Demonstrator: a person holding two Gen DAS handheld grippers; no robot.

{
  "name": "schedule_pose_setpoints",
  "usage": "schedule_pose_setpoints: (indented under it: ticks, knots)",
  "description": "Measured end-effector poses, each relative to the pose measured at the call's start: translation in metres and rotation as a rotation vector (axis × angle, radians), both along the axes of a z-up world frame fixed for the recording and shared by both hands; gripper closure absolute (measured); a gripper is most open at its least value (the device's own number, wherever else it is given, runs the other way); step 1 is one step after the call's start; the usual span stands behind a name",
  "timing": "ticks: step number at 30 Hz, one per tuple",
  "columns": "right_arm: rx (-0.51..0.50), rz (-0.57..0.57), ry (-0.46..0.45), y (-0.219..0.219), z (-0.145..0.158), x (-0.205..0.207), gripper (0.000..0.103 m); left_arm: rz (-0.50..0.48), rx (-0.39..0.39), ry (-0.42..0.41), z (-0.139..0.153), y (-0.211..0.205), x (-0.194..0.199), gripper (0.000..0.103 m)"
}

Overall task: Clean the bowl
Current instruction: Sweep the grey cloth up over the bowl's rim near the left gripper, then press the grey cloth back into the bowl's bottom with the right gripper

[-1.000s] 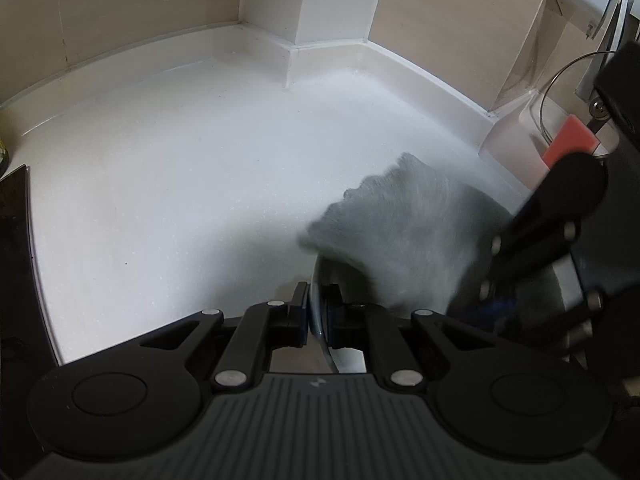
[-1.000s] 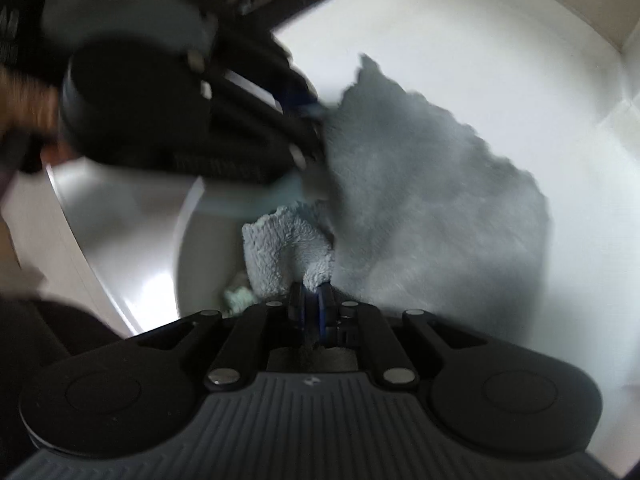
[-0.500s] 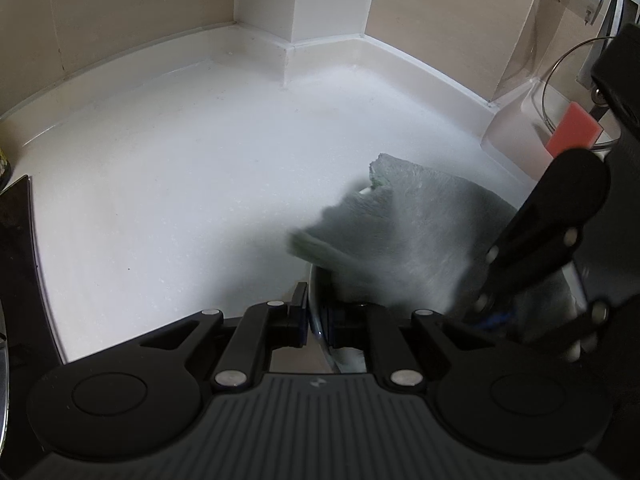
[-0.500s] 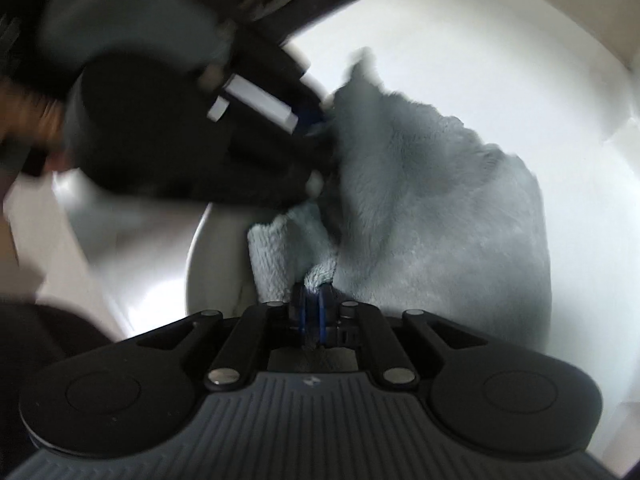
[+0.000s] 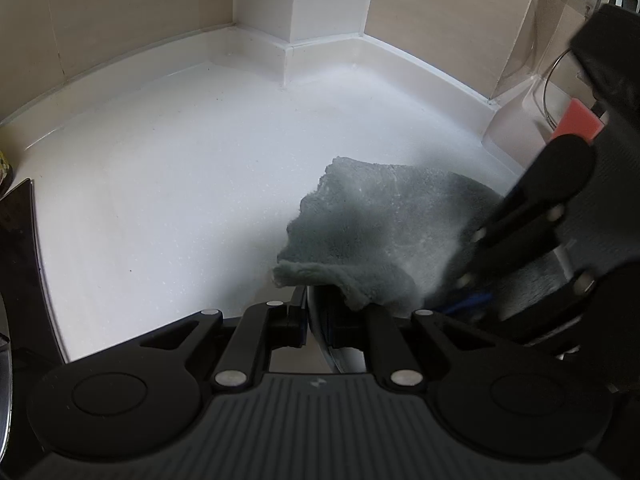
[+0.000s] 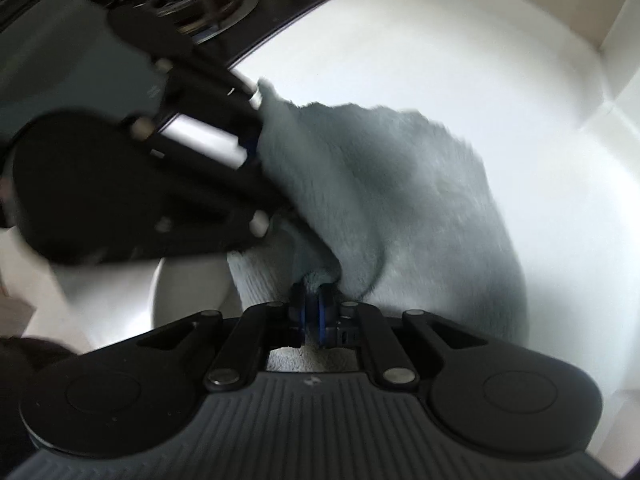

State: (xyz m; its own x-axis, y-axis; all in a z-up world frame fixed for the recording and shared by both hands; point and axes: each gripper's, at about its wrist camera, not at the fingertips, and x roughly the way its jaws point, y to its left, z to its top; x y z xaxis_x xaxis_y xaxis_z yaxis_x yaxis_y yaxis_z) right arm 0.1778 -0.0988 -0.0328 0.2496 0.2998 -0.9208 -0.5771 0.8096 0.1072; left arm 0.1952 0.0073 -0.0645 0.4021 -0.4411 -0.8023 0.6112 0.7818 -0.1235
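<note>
I am seeing the bowl (image 5: 320, 322) as a thin metal rim standing on edge between my left jaws, at six o'clock in the left wrist view. Its pale, shiny inside (image 6: 188, 292) is showing at eight o'clock in the right wrist view, blurred. The grey-green fluffy cloth (image 5: 384, 236) is draping over the bowl's rim and spilling out toward one o'clock onto the white counter (image 5: 168, 184). One bunched fold of the cloth (image 6: 316, 280) is sitting pinched between my right jaws, inside the bowl.
</note>
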Motion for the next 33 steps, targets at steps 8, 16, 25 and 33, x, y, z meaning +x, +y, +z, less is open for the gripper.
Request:
schedule_pose_setpoints:
  ticks: [8,16,25,33]
  knots:
    - [0.429,-0.485,-0.203,-0.107,0.072,-0.025,0.098,-0.005,0.0,-0.002,0.0,0.0,0.001,0.097]
    - [0.489,-0.674,-0.275,-0.159,0.06,-0.041,0.098,-0.01,0.001,-0.001,-0.001,-0.001,0.003,0.097]
    - [0.47,-0.538,-0.138,-0.14,0.029,-0.032,0.098,-0.012,-0.009,0.006,-0.002,0.0,0.007,0.097]
    - [0.311,-0.369,-0.132,-0.122,0.024,-0.047,0.096,-0.01,-0.005,0.005,-0.001,0.001,0.004,0.097]
